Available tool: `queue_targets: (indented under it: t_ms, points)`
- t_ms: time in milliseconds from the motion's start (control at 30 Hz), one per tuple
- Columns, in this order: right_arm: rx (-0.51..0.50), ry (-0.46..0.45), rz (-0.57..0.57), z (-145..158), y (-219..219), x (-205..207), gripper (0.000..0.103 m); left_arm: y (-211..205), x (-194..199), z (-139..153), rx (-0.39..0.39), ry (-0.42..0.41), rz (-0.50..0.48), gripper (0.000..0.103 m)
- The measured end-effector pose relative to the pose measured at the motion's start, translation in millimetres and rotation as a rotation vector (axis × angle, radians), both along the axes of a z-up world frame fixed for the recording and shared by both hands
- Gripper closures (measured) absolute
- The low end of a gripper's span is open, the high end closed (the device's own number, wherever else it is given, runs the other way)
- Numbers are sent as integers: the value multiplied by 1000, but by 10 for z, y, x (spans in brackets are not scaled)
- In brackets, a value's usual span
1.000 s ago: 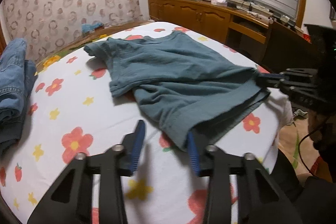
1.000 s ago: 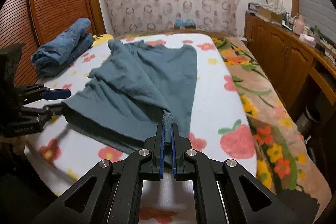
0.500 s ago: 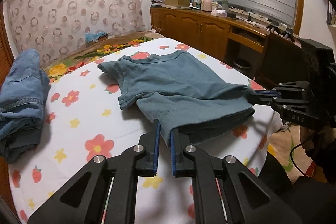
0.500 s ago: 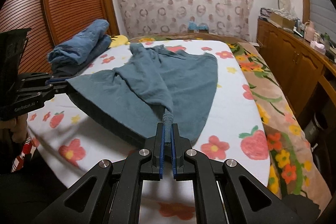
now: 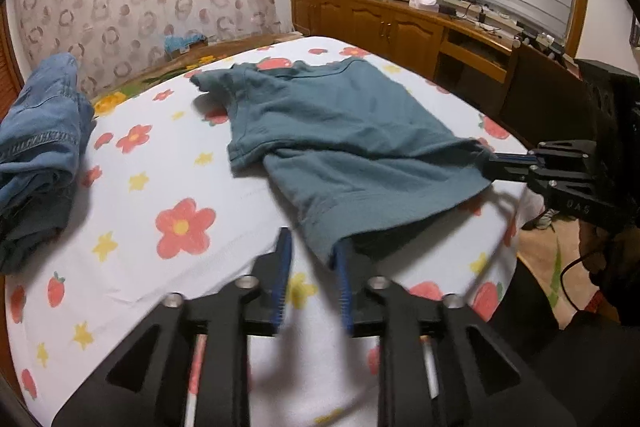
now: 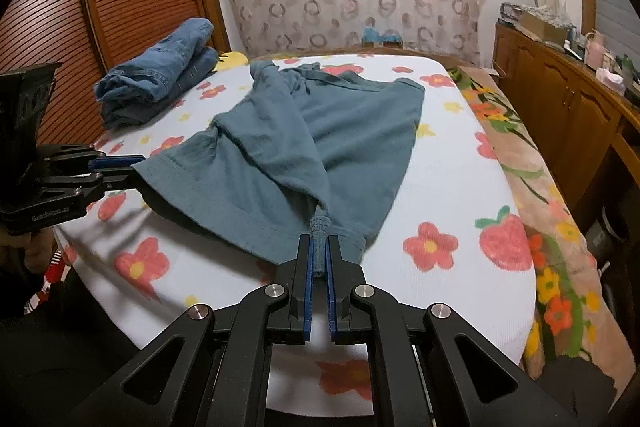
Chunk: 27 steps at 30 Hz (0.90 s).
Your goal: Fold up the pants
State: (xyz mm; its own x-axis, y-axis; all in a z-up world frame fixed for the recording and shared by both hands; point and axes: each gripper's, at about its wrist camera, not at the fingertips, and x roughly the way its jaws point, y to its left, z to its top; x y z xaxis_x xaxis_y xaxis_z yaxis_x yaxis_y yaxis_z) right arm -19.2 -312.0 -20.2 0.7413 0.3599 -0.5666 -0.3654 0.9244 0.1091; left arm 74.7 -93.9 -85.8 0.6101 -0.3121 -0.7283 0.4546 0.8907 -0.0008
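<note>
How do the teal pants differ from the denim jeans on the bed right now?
The teal pants lie spread over the middle of the flowered sheet; the denim jeans sit folded in a stack at its side. The right gripper pinches the near hem of the teal pants; nothing touches the denim jeans. Both rest on that sheet.
</note>
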Motion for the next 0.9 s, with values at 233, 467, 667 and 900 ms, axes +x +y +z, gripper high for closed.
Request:
queue_targets:
  t_ms: [233,467,667,900]
  points:
    - [-11,-11,-21,33,43,57,98,182,-6,77,-63,-23,25,34]
    - [-24,-15,-35,77,106,5,93,286,124,165,-65,-71,76,24]
    - [-31,-47,-55,189,62,9,80,392,334,177,-60,-83,108,24]
    - [-58,-76,18,297,318,275,78,517,649,171,-49,-81,153,24]
